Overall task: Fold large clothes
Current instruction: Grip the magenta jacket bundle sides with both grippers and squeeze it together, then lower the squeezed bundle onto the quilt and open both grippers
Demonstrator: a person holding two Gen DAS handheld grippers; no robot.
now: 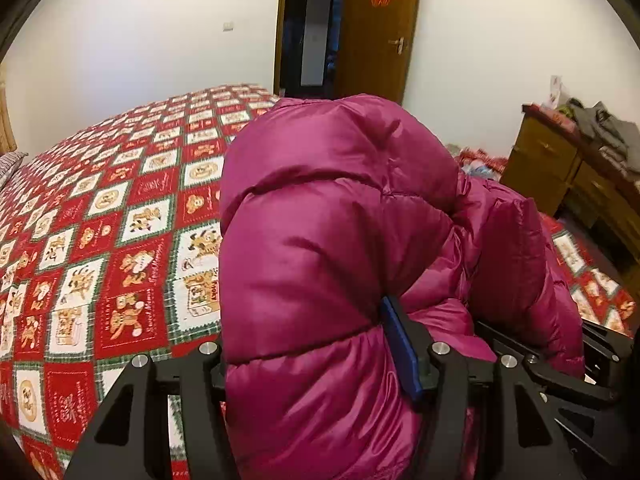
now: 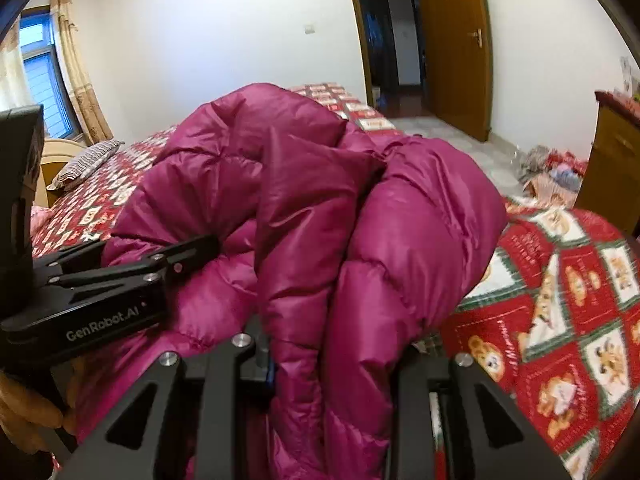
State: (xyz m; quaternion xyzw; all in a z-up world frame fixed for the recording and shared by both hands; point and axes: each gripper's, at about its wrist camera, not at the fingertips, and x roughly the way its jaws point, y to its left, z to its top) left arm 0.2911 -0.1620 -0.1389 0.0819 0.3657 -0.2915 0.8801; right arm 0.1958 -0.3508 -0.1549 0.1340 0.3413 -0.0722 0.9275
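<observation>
A big magenta down jacket is bunched up and held above the bed. My left gripper is shut on a thick fold of it; one blue pad shows, the other finger is hidden by cloth. In the right wrist view the jacket fills the middle, and my right gripper is shut on another puffy fold. The left gripper shows at the left of that view, pressed into the jacket. The right gripper's frame shows at the lower right of the left wrist view.
The bed has a red and white cartoon-patterned quilt, with a striped pillow at its head. A wooden dresser with piled items stands at the right. An open wooden door is in the far wall. Clutter lies on the floor.
</observation>
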